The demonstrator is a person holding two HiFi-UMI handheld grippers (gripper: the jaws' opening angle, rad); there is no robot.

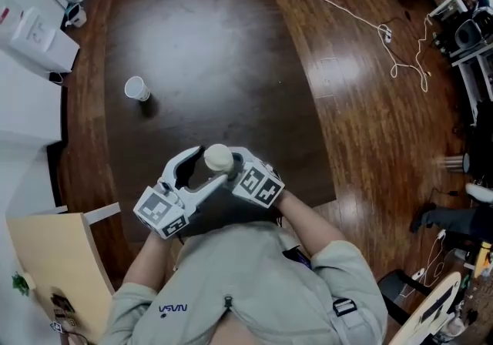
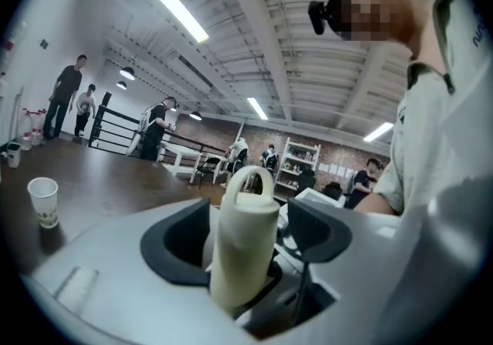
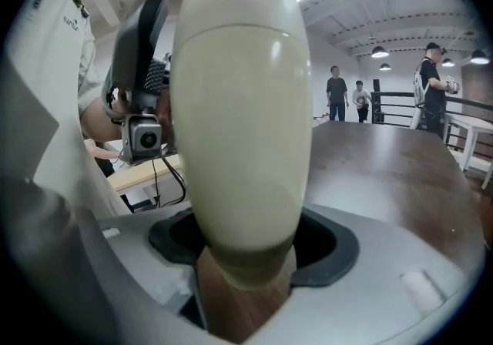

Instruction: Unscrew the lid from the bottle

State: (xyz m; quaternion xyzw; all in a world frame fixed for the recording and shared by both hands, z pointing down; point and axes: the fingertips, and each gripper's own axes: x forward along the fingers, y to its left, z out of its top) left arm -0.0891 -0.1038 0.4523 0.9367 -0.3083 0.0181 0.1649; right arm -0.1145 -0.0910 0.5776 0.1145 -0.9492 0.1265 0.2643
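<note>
We hold the bottle [image 1: 218,157] up over the near part of the table [image 1: 208,51], close to our chest. The right gripper [image 3: 246,259] is spread wide and squeezes its fat body, while the left gripper [image 2: 246,237] stands wide open around the lid [image 2: 248,205] and does not touch it. We think the smooth, round bottle could slip out and drop, because only one gripper holds it. If the left gripper grabs the lid off to one side, or the right squeeze is too soft, the whole bottle may spin and the lid will not come off.
</note>
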